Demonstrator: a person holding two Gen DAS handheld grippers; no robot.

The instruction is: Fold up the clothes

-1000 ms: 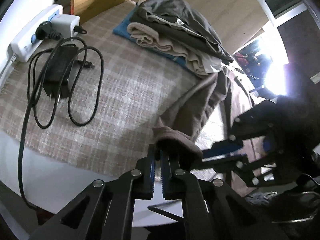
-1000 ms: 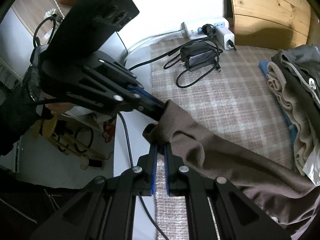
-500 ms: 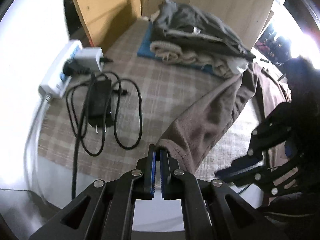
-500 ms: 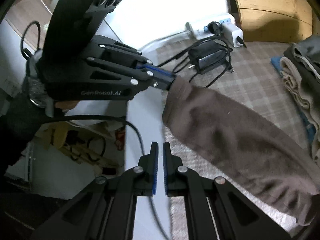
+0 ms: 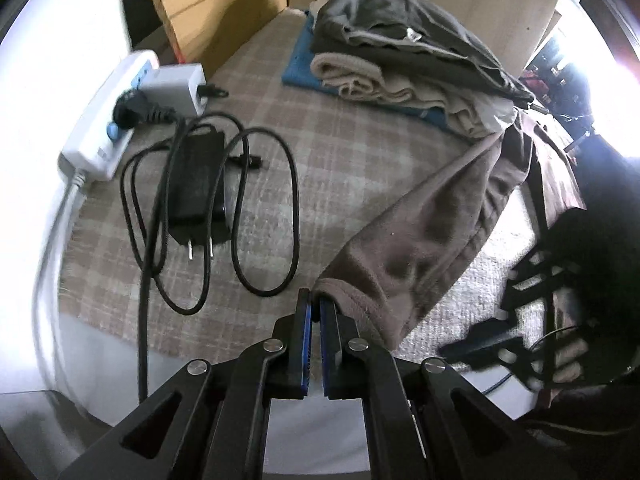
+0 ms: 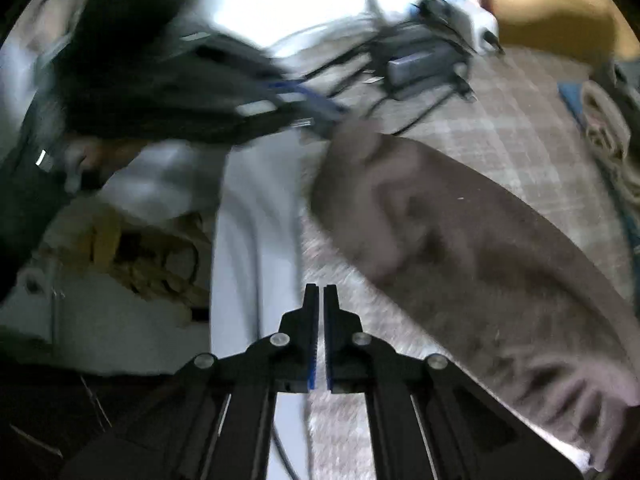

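Pinching the cuff edge of the brown garment (image 5: 420,240), the left gripper (image 5: 314,300) has its jaws clamped on a thin fold of the fabric right at their tips. The right gripper (image 6: 320,292) has its jaws together with nothing between them; a second ago the same cuff lay across them, and half a second ago they were already clear of it. So the garment now hangs from one grip only. My reading is that the right hand let go in order to take a fresh hold further along, before the next fold.

From the left jaws the brown garment runs away over the plaid cloth (image 5: 340,152) toward the stack of folded clothes (image 5: 400,52), and its far end drops over the bench edge beside that stack. Since a second ago the left wrist view has swung, so the stack now sits further up its frame. On the side of the garment away from the stack lie a black power adapter (image 5: 196,184) with looped cable and a white power strip (image 5: 108,128).

No writing is readable now; the right wrist view is blurred.
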